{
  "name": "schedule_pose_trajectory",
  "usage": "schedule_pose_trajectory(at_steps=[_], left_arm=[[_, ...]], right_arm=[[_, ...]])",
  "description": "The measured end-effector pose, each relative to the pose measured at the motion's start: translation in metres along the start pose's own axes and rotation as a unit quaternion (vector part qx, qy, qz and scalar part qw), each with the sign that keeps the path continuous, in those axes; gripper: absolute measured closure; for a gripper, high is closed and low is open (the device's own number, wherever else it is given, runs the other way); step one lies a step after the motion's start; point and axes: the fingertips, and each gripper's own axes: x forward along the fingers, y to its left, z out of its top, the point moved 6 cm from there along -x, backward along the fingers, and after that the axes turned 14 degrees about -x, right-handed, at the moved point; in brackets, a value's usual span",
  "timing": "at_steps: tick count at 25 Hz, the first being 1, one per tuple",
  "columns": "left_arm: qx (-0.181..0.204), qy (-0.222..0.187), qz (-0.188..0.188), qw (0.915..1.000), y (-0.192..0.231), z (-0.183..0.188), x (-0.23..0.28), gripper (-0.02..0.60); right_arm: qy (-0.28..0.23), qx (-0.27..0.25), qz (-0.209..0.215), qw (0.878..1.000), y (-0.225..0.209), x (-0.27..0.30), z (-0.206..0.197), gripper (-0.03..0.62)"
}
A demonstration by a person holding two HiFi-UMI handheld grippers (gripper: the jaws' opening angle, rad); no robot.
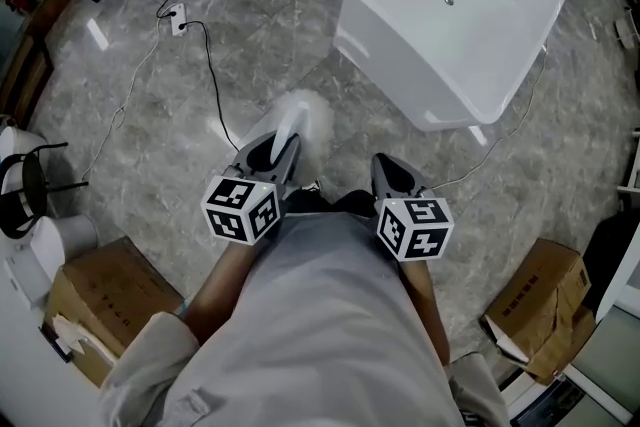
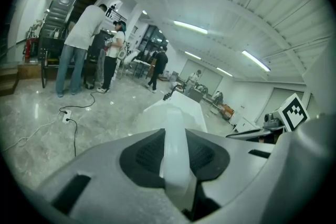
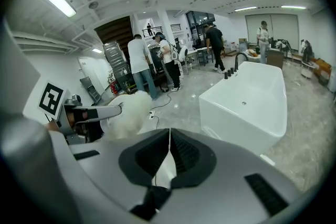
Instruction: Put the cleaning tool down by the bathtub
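The cleaning tool is a white duster with a fluffy head (image 1: 305, 115) and a white handle (image 2: 175, 157). My left gripper (image 1: 287, 145) is shut on that handle and holds the duster out over the floor in front of me. In the right gripper view the fluffy head (image 3: 131, 110) sticks out past the left gripper's jaws. The white bathtub (image 1: 455, 15) stands ahead to the right, apart from the duster. My right gripper (image 1: 386, 167) hangs beside the left one, jaws shut with nothing between them (image 3: 169, 135).
A power strip (image 1: 178, 18) with a black cable lies on the marble floor ahead left. Cardboard boxes (image 1: 105, 300) sit at my left and at my right (image 1: 545, 300). A black stool (image 1: 30, 180) stands far left. Several people (image 2: 84, 44) stand in the background.
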Motion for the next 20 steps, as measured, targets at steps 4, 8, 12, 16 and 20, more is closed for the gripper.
schedule_pose_trajectory(at_steps=[4, 8, 12, 16, 20], left_arm=[[-0.002, 0.003, -0.007, 1.0000, 0.003, 0.004, 0.005, 0.494], [-0.004, 0.002, -0.010, 0.9999, 0.005, 0.009, 0.009, 0.492], [-0.005, 0.004, -0.008, 0.9999, 0.007, 0.014, 0.017, 0.492], [-0.005, -0.002, -0.013, 0.9999, 0.009, 0.026, 0.031, 0.492], [-0.010, -0.009, -0.015, 0.9998, 0.010, 0.041, 0.056, 0.492]], right_arm=[[0.007, 0.004, 0.003, 1.000, 0.001, 0.005, -0.002, 0.582], [0.008, 0.008, 0.006, 1.000, -0.002, 0.012, 0.002, 0.582], [0.008, -0.002, 0.014, 1.000, -0.007, 0.023, 0.013, 0.582], [0.000, -0.013, 0.020, 1.000, -0.018, 0.038, 0.030, 0.582], [-0.006, -0.012, 0.024, 1.000, -0.042, 0.056, 0.043, 0.582]])
